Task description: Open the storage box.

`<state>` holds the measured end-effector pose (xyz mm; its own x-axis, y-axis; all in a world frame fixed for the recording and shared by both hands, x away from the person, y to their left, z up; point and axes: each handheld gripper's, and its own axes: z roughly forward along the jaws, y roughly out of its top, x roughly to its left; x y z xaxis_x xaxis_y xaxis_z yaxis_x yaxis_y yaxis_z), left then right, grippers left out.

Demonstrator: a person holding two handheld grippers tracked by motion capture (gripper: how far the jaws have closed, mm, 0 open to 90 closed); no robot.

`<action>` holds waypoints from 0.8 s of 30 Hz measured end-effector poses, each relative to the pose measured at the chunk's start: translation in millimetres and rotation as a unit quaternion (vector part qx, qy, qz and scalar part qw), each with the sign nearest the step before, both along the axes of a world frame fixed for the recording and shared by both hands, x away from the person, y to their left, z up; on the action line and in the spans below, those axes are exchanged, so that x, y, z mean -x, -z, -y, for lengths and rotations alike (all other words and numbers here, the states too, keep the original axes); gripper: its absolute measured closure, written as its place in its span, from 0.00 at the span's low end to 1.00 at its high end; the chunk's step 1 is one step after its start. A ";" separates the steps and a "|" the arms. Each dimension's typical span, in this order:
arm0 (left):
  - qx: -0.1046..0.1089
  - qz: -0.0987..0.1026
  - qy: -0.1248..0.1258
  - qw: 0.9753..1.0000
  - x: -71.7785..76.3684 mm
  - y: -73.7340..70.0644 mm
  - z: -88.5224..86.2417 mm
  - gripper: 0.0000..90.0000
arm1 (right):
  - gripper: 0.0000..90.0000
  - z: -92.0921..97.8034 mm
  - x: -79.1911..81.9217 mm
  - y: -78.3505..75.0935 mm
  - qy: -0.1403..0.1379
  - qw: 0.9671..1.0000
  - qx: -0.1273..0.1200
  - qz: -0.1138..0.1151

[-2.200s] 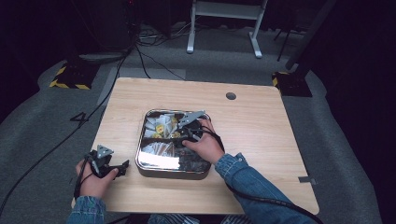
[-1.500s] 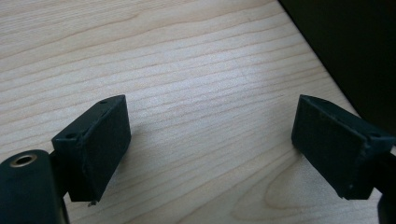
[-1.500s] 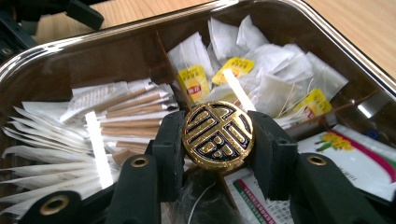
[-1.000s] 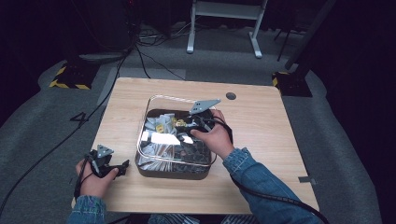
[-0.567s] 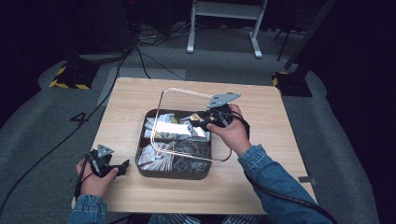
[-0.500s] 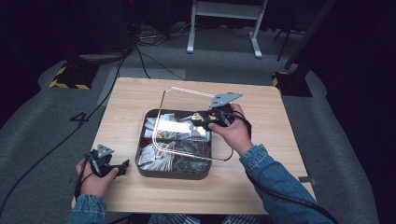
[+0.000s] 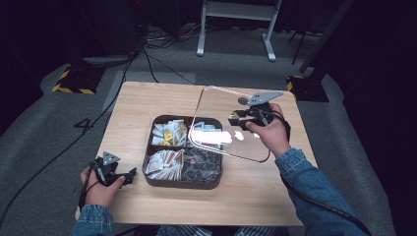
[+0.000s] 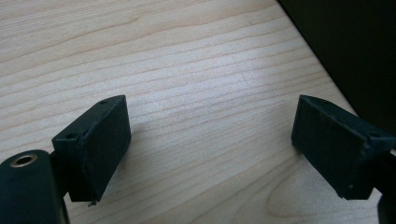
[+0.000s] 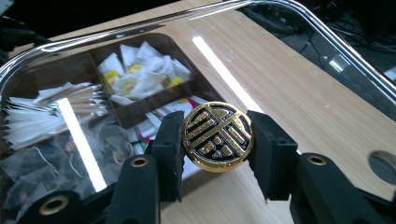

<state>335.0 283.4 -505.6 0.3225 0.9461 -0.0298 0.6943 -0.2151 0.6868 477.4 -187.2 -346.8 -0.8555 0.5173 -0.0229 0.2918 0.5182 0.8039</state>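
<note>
Two jaws of the right gripper [image 9: 217, 140] pinch the gold knob [image 9: 217, 136] of the glass lid [image 7: 231, 125], held tilted above the compartment box [image 7: 183, 153]; sachet print unreadable through glare; left gripper [image 8: 210, 144] spread over the table [image 8: 187, 70].

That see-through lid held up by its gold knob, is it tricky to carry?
Probably. The clear lid keeps its flat shape while tilted, so likely rigid, perhaps breakable. The right gripper pinches only the round, shiny knob, so the lid might swivel or slip.
</note>
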 end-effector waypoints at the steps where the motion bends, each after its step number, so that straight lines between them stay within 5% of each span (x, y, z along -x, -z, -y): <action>1: 0.000 0.000 0.000 1.000 0.0 0.0 0.0 0.14 | 0.65 5.9 -2.2 -0.5 0.006 1.000 0.002 -0.002; 15: 0.000 0.000 0.000 1.000 0.0 0.0 0.0 0.14 | 0.65 40.7 -18.3 -1.8 0.034 0.999 0.007 -0.008; 24: 0.000 0.000 0.000 1.000 0.0 0.0 0.0 0.14 | 0.65 60.2 -34.4 2.3 0.047 0.998 0.034 0.011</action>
<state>335.0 283.3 -505.6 0.3227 0.9461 -0.0297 0.6944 -0.2153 0.6867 511.8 -247.4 -349.1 -0.8025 0.5915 -0.0791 0.3242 0.5434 0.7743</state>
